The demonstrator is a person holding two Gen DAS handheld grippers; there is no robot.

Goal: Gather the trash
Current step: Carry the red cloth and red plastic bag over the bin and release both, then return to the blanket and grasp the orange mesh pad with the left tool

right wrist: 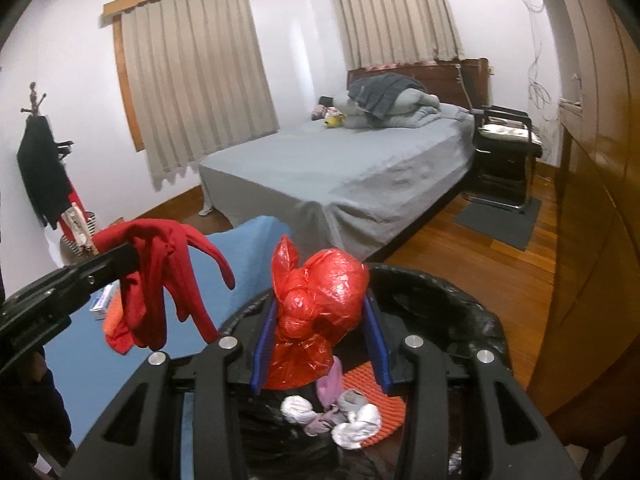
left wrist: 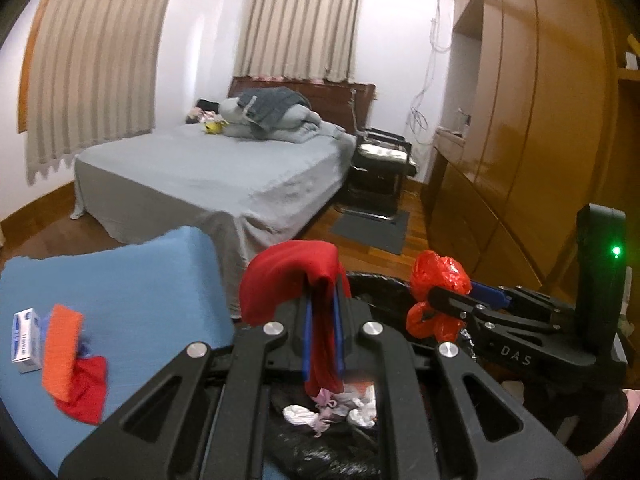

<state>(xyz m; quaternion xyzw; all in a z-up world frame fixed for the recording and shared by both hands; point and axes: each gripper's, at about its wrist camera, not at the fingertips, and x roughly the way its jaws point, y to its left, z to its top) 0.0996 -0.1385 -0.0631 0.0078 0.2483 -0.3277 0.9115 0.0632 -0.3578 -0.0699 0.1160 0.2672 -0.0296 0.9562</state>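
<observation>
My left gripper [left wrist: 322,300] is shut on a red cloth [left wrist: 292,276] and holds it over the black-lined trash bin [left wrist: 376,284]. It also shows in the right wrist view, where the red cloth [right wrist: 160,280] hangs from it at the left. My right gripper [right wrist: 320,312] is shut on a knotted red plastic bag [right wrist: 320,288] above the bin [right wrist: 460,300]. The bag also shows in the left wrist view [left wrist: 440,276]. White and pink crumpled scraps [right wrist: 344,416] and an orange mat [right wrist: 380,396] lie inside the bin.
A blue-covered surface [left wrist: 132,292] at the left holds a small white box [left wrist: 26,340], an orange pad [left wrist: 62,356] and a red cloth piece [left wrist: 86,392]. A grey bed [left wrist: 208,168], a black chair [left wrist: 380,160] and a wooden wardrobe [left wrist: 520,120] stand beyond.
</observation>
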